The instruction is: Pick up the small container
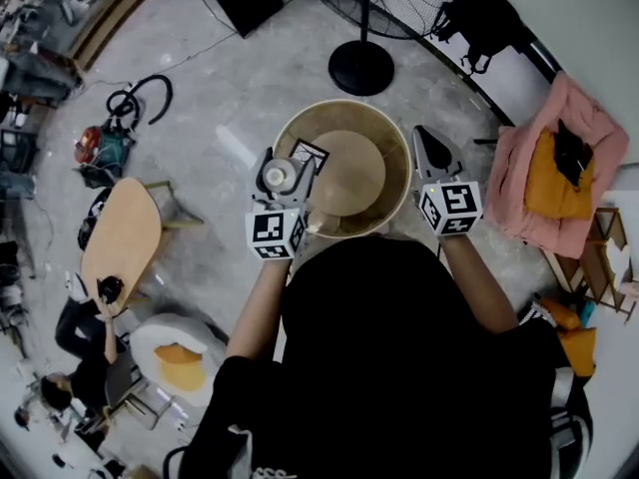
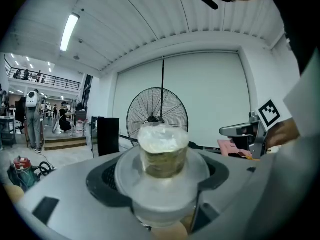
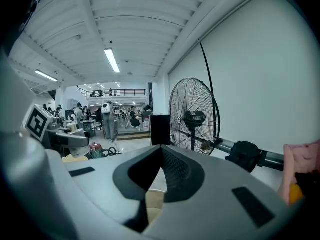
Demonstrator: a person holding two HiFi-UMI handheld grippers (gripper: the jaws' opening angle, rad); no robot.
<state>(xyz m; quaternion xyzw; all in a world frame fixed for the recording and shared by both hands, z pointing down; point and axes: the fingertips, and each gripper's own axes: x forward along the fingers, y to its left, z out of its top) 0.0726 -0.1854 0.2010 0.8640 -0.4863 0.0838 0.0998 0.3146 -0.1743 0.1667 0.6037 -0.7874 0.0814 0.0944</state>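
The small container (image 1: 279, 176) is a clear plastic tub with a clear lid and pale contents. My left gripper (image 1: 281, 186) is shut on it and holds it up over the left rim of the round wooden table (image 1: 391, 200). In the left gripper view the container (image 2: 162, 151) stands upright between the jaws, with the left gripper (image 2: 162, 186) closed round its lower part. My right gripper (image 1: 430, 144) hovers over the table's right rim, shut with nothing in it. In the right gripper view the right gripper (image 3: 161, 151) shows its jaws meeting at the tip.
A small square marker card (image 1: 308, 155) lies on the table beside the container. A standing fan's black base (image 1: 360, 66) is just beyond the table. A pink cloth over a chair (image 1: 559, 158) is at the right, and a low wooden side table (image 1: 122, 238) at the left.
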